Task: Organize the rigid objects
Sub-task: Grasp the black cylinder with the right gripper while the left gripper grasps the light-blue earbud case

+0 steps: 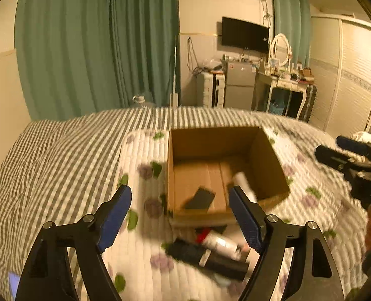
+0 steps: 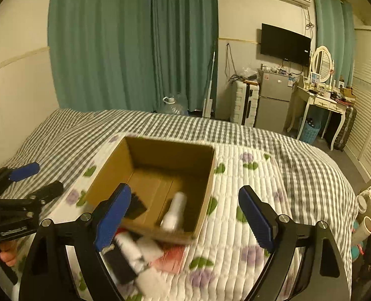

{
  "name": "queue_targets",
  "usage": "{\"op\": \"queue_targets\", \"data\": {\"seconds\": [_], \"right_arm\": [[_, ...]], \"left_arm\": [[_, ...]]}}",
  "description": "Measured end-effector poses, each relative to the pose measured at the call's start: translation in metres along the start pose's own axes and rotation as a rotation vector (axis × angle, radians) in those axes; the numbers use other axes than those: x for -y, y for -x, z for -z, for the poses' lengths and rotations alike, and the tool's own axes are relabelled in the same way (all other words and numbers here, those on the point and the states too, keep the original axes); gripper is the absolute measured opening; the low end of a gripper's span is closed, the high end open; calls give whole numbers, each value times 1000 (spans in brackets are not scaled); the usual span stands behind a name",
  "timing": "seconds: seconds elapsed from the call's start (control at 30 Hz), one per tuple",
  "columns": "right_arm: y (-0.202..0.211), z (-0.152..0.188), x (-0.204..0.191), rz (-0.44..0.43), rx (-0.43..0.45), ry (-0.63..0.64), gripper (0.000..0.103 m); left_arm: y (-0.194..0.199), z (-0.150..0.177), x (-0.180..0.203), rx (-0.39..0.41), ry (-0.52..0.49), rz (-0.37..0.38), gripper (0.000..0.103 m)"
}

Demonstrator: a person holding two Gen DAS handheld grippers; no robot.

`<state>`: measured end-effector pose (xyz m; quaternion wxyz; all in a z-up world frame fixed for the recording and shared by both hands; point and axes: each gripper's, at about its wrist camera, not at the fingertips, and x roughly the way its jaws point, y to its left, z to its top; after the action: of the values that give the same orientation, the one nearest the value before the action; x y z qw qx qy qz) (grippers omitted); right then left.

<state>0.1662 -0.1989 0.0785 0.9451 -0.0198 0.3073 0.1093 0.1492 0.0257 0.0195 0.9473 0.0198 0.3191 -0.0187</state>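
Note:
An open cardboard box (image 1: 270,165) (image 2: 110,173) sits on the floral quilt. Inside lie a white bottle (image 1: 243,180) (image 2: 175,210) and a flat black object (image 1: 200,198) (image 2: 135,208). In front of the box lies a pile: a black rectangular item (image 1: 210,258) (image 2: 120,263), a white bottle with a red part (image 1: 218,242) (image 2: 131,249), and a pink flat packet (image 2: 172,258). My left gripper (image 1: 180,200) is open and empty, above the pile and the box's near edge. My right gripper (image 2: 185,200) is open and empty, over the box's near wall.
The quilt (image 2: 235,225) lies on a grey striped bed (image 1: 47,155). Beyond the bed stand green curtains (image 1: 97,45), a small fridge (image 2: 273,100), a dressing table (image 2: 320,100) and a wardrobe (image 1: 348,75). White tubes (image 2: 366,225) lie at the bed's right edge.

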Motion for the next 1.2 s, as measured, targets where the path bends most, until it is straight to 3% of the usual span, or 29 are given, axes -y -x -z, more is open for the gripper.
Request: {"op": "queue_targets", "data": {"seconds": [0.2, 0.37, 0.6, 0.83, 1.0, 1.2], "right_arm": [[-7, 45, -19, -15, -37, 48, 88], [-50, 86, -31, -92, -140, 51, 88], [-91, 127, -70, -183, -283, 190, 87], [-109, 136, -95, -269, -339, 255, 64], [-120, 143, -115, -289, -378, 327, 48], [-130, 145, -128, -289, -373, 349, 45]], "left_arm": [[-18, 46, -9, -61, 35, -7, 82], [-45, 81, -13, -126, 60, -3, 82], [-64, 112, -23, -189, 44, -20, 82], [-65, 119, -42, -210, 93, -103, 82], [-67, 120, -53, -223, 140, -105, 82], [-66, 119, -55, -221, 148, -102, 82]]}}
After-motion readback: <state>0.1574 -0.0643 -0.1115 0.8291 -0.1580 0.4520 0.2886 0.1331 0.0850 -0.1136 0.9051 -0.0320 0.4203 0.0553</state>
